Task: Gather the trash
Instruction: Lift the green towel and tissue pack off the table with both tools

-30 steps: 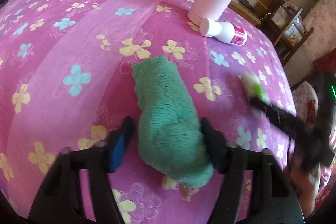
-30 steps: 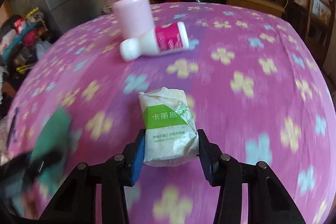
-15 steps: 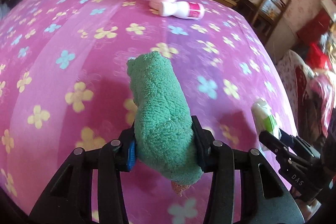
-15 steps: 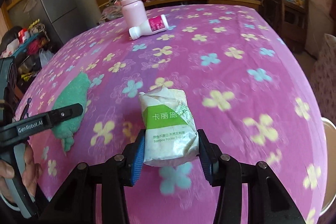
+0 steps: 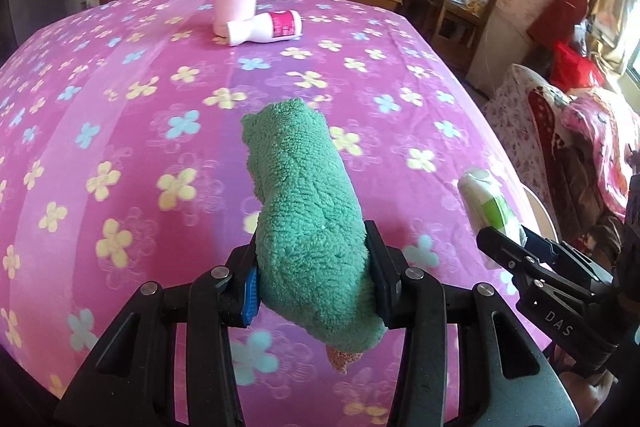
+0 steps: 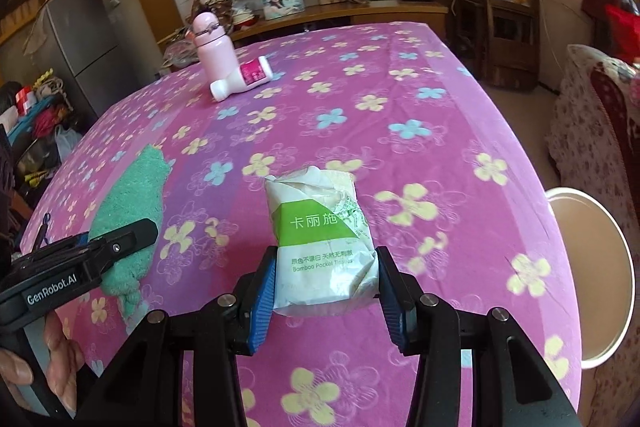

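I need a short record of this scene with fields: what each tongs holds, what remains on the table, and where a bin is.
left tongs: shut on green towel, lifted above the table
right tongs: shut on tissue pack, white and green wrapper
table: pink cloth with flowers
remains on table: pink bottle, upright; white bottle with red label, on its side, beside the pink one
bin: round white rim beside the table edge, on the right in the right wrist view
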`<state>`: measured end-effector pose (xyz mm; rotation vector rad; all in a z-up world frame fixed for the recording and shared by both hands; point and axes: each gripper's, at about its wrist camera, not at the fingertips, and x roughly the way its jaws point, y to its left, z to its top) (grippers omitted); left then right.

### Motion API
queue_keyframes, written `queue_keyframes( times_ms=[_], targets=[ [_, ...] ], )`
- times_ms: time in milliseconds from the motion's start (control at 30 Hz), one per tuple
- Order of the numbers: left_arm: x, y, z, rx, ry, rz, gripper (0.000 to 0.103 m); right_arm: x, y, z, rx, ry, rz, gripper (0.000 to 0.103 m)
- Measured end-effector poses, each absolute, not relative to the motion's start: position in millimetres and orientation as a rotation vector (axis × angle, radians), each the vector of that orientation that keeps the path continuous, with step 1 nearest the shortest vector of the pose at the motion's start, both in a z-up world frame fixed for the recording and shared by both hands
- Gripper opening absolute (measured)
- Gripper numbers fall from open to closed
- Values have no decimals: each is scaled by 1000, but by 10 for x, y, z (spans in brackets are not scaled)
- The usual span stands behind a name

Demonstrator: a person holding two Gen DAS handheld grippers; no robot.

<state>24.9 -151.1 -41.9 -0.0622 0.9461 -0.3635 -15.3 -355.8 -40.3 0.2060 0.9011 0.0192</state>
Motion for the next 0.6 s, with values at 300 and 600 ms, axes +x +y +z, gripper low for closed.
queue_keyframes(
  times_ms=[300,600],
  targets=[
    [183,-1806,-414,-39,952,-420,42,-294,-3735,-365,223,892,-17,45],
    [150,-2102,-399,-13,959,-478,42,-396,-3975,-362,240,893,-64,45]
  ],
)
